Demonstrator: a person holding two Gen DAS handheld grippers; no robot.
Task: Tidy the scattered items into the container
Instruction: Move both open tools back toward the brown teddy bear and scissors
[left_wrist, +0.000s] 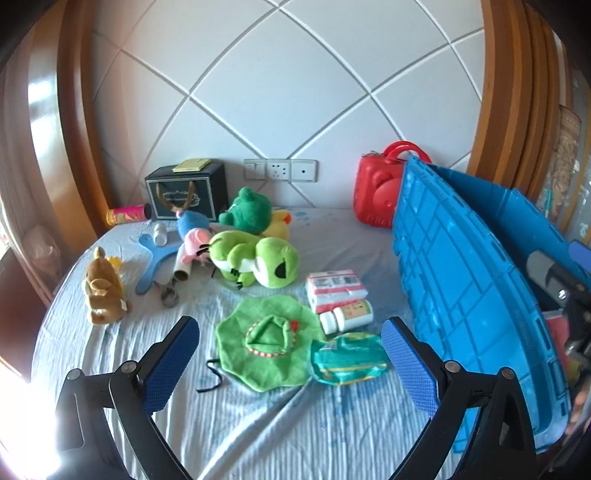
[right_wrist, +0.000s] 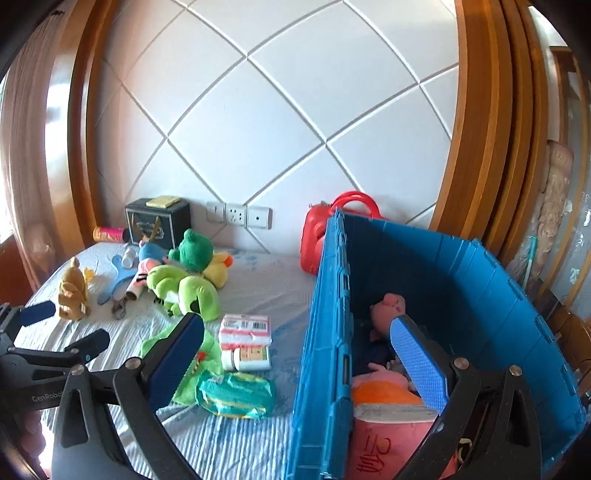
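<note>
The blue crate (right_wrist: 461, 280) stands on the bed (left_wrist: 258, 424) at its right side, open-topped; inside lie a pink plush (right_wrist: 388, 306), an orange-and-pink soft item (right_wrist: 384, 395) and other things too shadowed to name; the right tool (right_wrist: 295, 365) hangs spread wide and empty, 1 finger over the crate's interior and the other outside its left wall.

The left tool (left_wrist: 291, 362) is also wide open and holds nothing, poised above the bed near the green cloth hat (left_wrist: 266, 343); just right of the hat lies a teal packet (left_wrist: 347, 358), touching its edge; behind these sit 2 small bottles (left_wrist: 347, 314) and a pink-and-white pack (left_wrist: 334, 286); farther back, a light green frog plush (left_wrist: 258, 262), a dark green frog plush (left_wrist: 247, 210), a brown plush (left_wrist: 103, 291); a red case (left_wrist: 380, 188) stands behind the crate.
</note>
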